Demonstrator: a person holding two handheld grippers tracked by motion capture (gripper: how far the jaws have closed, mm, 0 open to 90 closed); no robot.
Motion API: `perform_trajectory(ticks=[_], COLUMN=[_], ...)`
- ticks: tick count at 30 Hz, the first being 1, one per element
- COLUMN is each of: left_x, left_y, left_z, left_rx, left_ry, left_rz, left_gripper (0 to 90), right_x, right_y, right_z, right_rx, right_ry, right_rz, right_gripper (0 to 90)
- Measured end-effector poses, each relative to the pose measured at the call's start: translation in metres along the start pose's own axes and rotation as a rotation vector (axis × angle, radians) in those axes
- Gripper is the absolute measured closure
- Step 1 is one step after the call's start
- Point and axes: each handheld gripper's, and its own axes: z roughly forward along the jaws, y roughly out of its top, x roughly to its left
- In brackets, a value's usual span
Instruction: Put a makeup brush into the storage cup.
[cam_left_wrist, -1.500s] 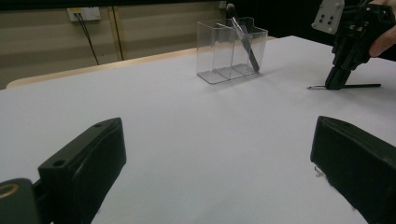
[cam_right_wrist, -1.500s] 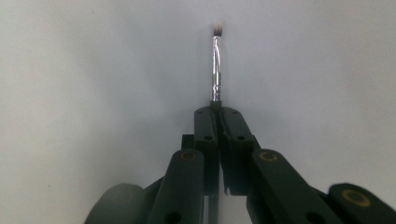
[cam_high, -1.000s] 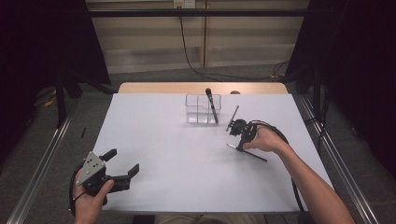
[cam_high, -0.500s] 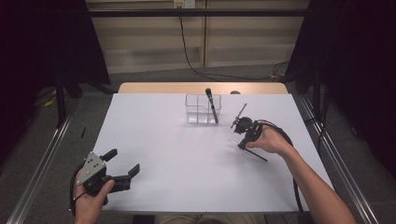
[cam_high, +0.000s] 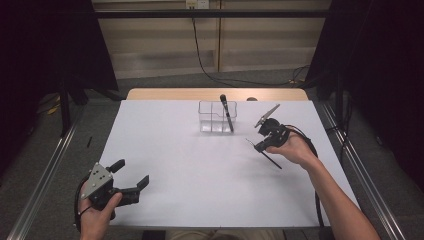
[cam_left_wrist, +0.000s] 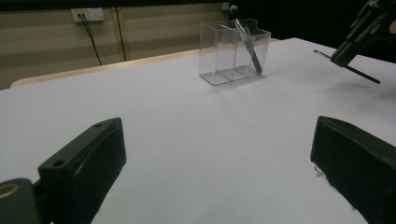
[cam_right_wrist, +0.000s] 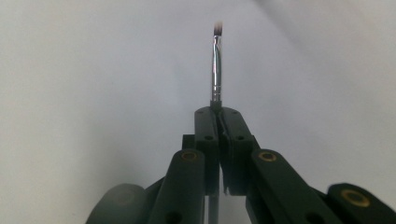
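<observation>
- The right gripper (cam_high: 260, 146), at three o'clock on the table (cam_high: 165, 150), is clamped tight on a thin makeup brush (cam_right_wrist: 216, 65) and has lifted it off the white surface since a second ago.
- The clear organizer (cam_high: 212, 116) at twelve o'clock already holds a black brush (cam_high: 226, 112); this one likely follows.
- The left gripper (cam_high: 131, 181), at seven o'clock, rests wide and empty.

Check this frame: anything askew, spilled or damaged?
Nothing stands out. The clear organizer stands upright with one brush leaning inside; the right claw grips a thin brush cleanly above the white table.
</observation>
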Motion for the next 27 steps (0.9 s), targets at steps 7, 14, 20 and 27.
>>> perform_trajectory(ticks=[7, 14, 20, 27], left_x=[0.0, 0.0, 0.0, -0.001], left_y=[0.0, 0.0, 0.0, 0.0], left_z=[0.0, -0.001, -0.001, 0.0], left_rx=[0.001, -0.004, -0.001, 0.0], left_ry=[0.0, 0.002, 0.001, 0.003], left_rz=[0.0, -0.002, -0.004, -0.005], left_gripper=[3.5, 3.4, 3.5, 3.5], right_x=[-0.001, 0.002, -0.002, -0.002], right_y=[-0.003, -0.007, -0.017, -0.025], right_z=[-0.007, -0.014, -0.016, -0.014], right_rx=[-0.108, -0.259, -0.36, -0.442], right_ry=[-0.008, -0.05, -0.051, -0.033], right_rz=[0.024, 0.05, 0.097, 0.123], right_gripper=[86.9, 86.9, 86.9, 86.9])
